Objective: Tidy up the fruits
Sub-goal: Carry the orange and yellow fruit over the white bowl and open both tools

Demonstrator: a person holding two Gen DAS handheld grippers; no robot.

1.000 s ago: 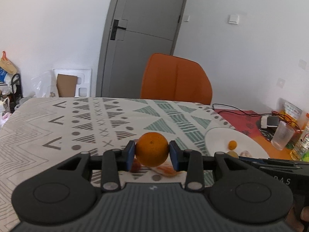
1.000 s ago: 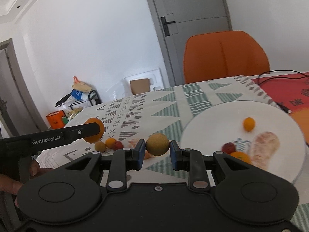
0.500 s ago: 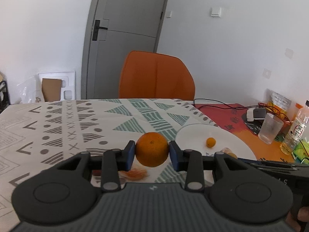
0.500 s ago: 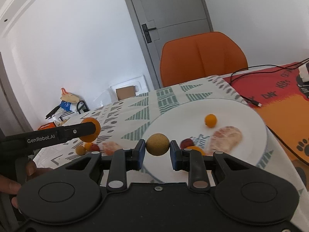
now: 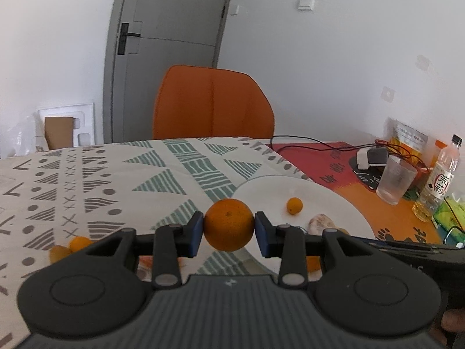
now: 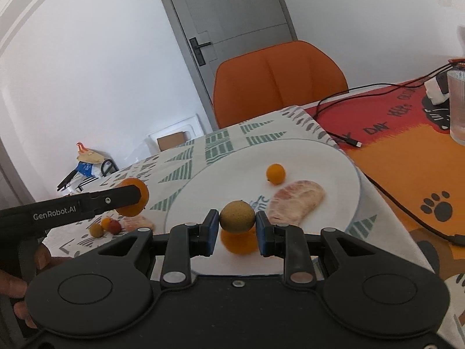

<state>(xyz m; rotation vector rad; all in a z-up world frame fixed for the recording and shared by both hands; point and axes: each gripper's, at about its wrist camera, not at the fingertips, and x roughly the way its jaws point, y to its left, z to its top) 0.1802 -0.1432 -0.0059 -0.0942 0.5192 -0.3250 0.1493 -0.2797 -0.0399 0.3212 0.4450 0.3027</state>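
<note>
My left gripper point(image 5: 229, 229) is shut on an orange point(image 5: 229, 224) and holds it above the patterned cloth, just left of the white plate point(image 5: 328, 200). It also shows in the right wrist view point(image 6: 132, 196). My right gripper point(image 6: 237, 225) is shut on a small brown round fruit point(image 6: 237, 216) and holds it over the plate's point(image 6: 203, 192) near part. On the plate lie a small kumquat point(image 6: 275, 173), a peeled pinkish segment point(image 6: 296, 200) and an orange fruit point(image 6: 238, 242) under my right gripper.
Several small fruits point(image 6: 106, 226) and a peeled segment point(image 6: 138, 222) lie on the cloth left of the plate. A glass point(image 5: 395, 179), a bottle point(image 5: 436, 183), chargers and cables point(image 6: 343, 99) sit on the red-orange mat at right. An orange chair point(image 5: 213, 103) stands behind the table.
Both grippers have moved right with their fruits. The right gripper is now over the plate; the left gripper has come close to the plate's left edge.
</note>
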